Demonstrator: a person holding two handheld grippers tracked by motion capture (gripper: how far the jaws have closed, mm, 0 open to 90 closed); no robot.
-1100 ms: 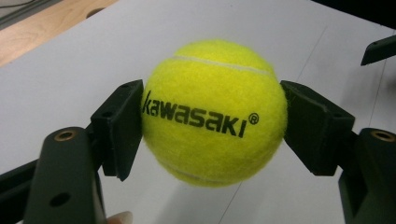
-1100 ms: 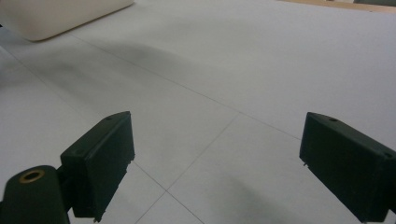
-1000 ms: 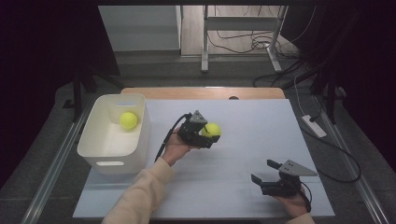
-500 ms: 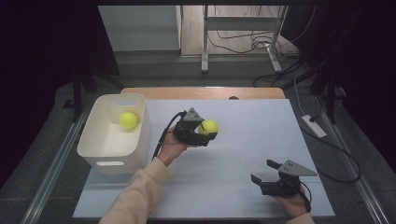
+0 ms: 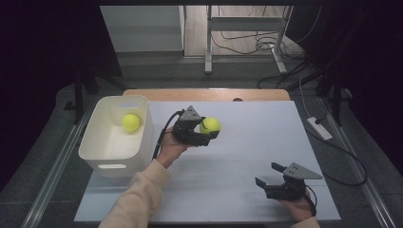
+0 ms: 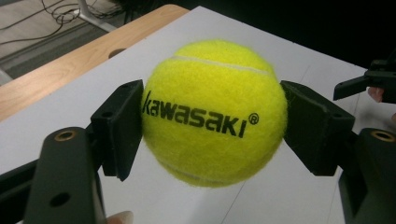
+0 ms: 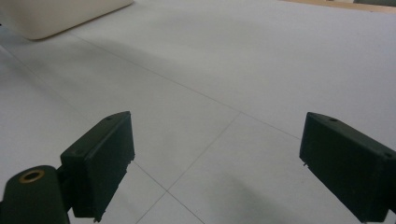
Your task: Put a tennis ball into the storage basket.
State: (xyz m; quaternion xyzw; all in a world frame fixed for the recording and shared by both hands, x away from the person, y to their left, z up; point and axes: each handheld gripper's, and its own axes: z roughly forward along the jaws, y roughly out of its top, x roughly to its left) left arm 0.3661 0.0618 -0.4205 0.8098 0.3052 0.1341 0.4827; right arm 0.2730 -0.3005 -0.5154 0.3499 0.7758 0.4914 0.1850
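A: Since the earlier frame, the left gripper has risen a little and drifted slightly away from the white bin, carrying the tennis ball with it. The right gripper has kept its place.

B: Jaws?

A: Left jaws pinch the ball from both sides; in the left gripper view the ball sits square between the pads, "kawasaki" print facing the camera. Ball is off the bench, held above its middle. Right jaws spread wide, nothing between them; bare bench surface shows through the gap.

B: Surroundings?

A: Bin stands at the bench's left edge, just beside the left forearm's sleeve. A second tennis ball lies inside it, toward the far wall. The left gripper's cable loops down on the bin side of the hand. Nothing stands between held ball and bin rim.

B: Edges, room?

A: A wooden strip runs along the far edge. The right gripper rests near the front right corner, well apart from the left. Open white surface lies between the two grippers and out to the right edge.
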